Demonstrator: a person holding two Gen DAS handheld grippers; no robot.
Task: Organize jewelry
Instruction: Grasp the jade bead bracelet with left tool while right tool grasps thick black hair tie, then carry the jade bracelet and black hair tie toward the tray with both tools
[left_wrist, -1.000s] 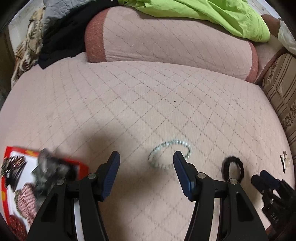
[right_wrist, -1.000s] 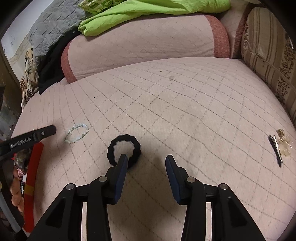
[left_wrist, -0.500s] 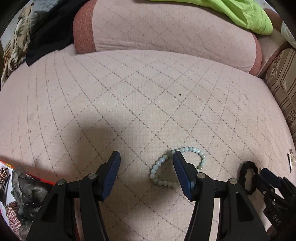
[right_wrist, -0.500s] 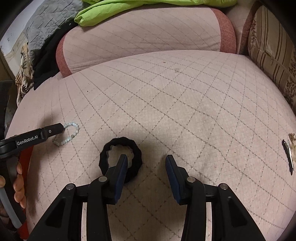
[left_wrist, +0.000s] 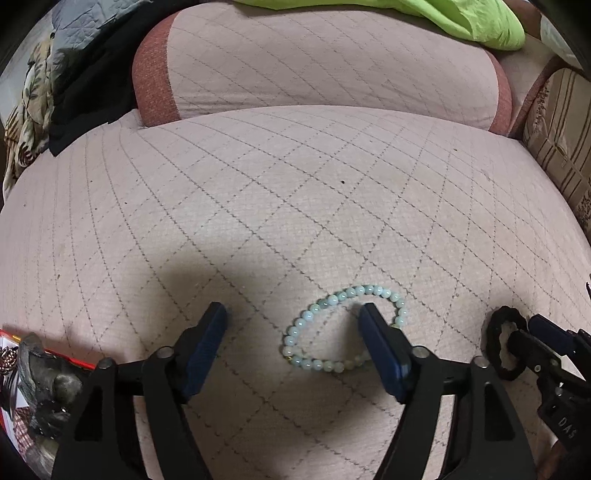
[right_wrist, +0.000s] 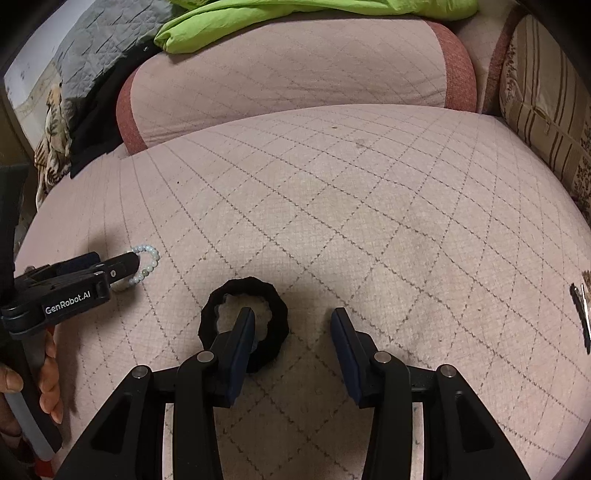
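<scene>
Left wrist view, lower centre: pale green beaded bracelet flat on the pink quilted sofa cushion, an oval loop with its long axis running from lower left to upper right of the frame. Left gripper down over it, jaws spread wide, nothing pinched; the right-hand jaw inside the loop, the left-hand one well outside on bare cushion, so one side of the bead string between them. At the lower left edge, a red-rimmed box already holding dark and patterned pieces, too blurred to name.

Right wrist view, lower centre: black ruffled fabric ring flat on the same cushion, near-round, no clear long axis. Right gripper over it, jaws likewise spread and empty; the left-hand jaw tip within the ring's opening, the other outside to the right, so the ring's right side between them. At the far right edge, a small dark clip with a pale ornament, well apart from both tools and untouched.

Judged from this: partly done, some pieces boxed; still left are bracelet, ring and clip. Both pickups poised but not yet closed. Next likely need: closing each pair of jaws on its band, then carrying toward the box at the left.
</scene>
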